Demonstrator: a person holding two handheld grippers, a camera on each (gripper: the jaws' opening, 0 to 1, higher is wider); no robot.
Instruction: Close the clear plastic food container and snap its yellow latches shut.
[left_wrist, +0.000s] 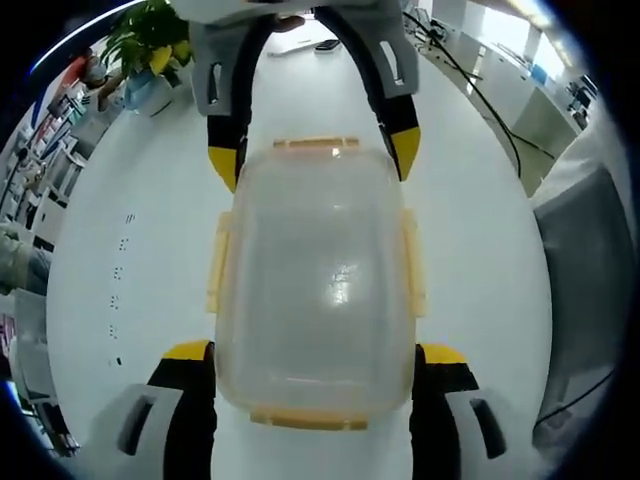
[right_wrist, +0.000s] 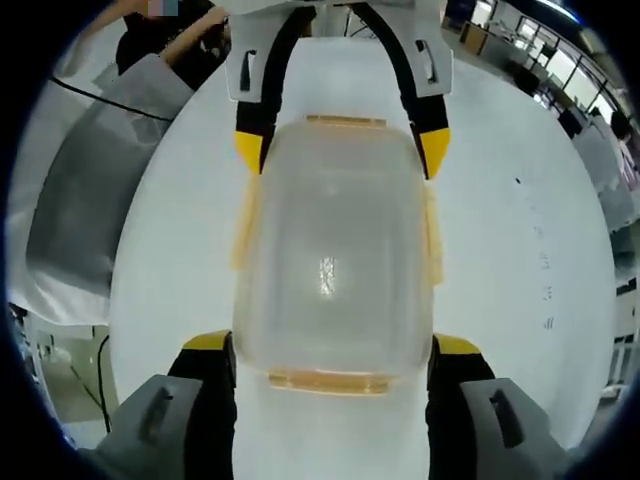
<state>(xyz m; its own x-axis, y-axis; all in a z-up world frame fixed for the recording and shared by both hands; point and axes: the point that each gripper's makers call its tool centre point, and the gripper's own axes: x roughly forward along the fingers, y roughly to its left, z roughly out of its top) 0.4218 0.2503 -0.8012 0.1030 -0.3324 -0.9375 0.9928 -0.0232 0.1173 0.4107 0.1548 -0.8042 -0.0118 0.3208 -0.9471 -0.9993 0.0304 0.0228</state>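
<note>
My left gripper (left_wrist: 313, 360) has its black, yellow-tipped jaws spread wide, one on each side of the near end of the container (left_wrist: 315, 275). Whether the tips touch its walls I cannot tell. The container is a clear, slightly frosted plastic box with rounded corners, its lid (left_wrist: 318, 250) on top and catching a soft glare in the middle. It rests on a smooth white table (left_wrist: 130, 260). Yellow latches (left_wrist: 310, 420) run along its edges: a flat strip at the near end, one at the far end, one down each long side.

My right gripper (right_wrist: 332, 360) comes from the opposite end, jaws equally wide and flanking that end of the container (right_wrist: 330, 265); contact is again unclear. The latch (right_wrist: 328, 382) nearest this camera shows as a pale yellow bar below the lid rim.

Beyond the table a green plant (left_wrist: 150, 45) stands in the left gripper view, and grey fabric (right_wrist: 95, 190) drapes at the left of the right gripper view.
</note>
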